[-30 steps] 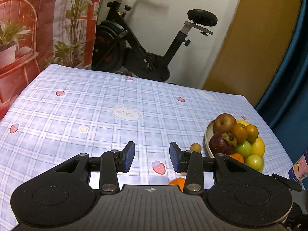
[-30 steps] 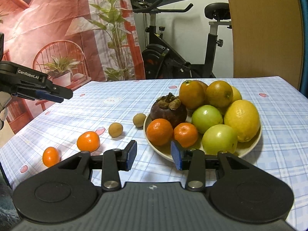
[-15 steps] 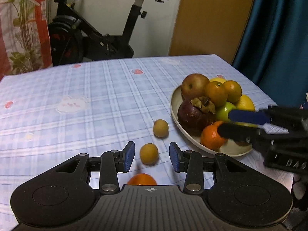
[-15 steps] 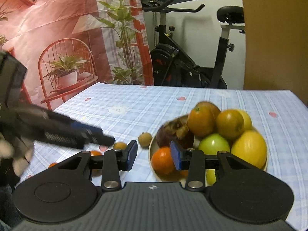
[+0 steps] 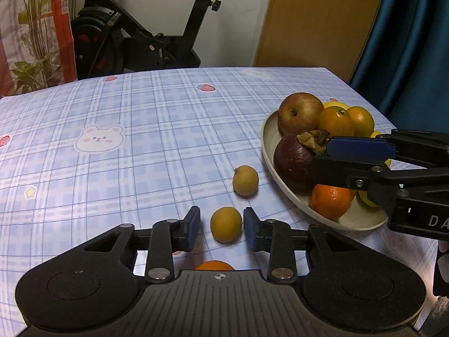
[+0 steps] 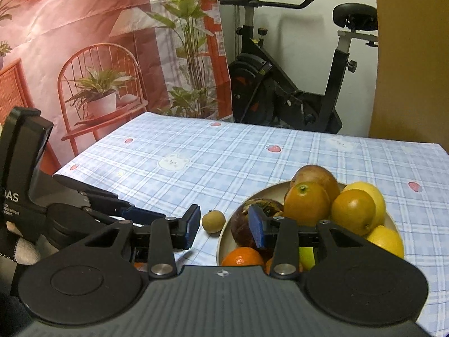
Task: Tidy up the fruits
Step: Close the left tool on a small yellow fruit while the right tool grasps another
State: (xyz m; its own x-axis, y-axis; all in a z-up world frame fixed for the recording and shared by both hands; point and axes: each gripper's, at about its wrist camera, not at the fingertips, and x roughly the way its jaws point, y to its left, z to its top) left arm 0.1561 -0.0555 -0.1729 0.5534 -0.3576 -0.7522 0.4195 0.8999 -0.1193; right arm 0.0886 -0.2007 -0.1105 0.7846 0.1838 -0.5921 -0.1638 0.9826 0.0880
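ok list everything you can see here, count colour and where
longans: 2, tan-yellow, on the tablecloth left of the plate; one sits between the left gripper's fingers, untouched
mandarin: 1, orange, on the cloth, mostly hidden under the left gripper
plate: 1, cream, right side of the table, piled with fruit
apple: 1, red, back of plate
mangosteen: 1, dark purple, front left of plate
oranges: 2, dull orange, top of pile
lemons: 2, yellow, right side of plate
tablecloth: 1, blue plaid
exercise bike: 1, black, behind the table
left gripper: open
right gripper: open, over the plate
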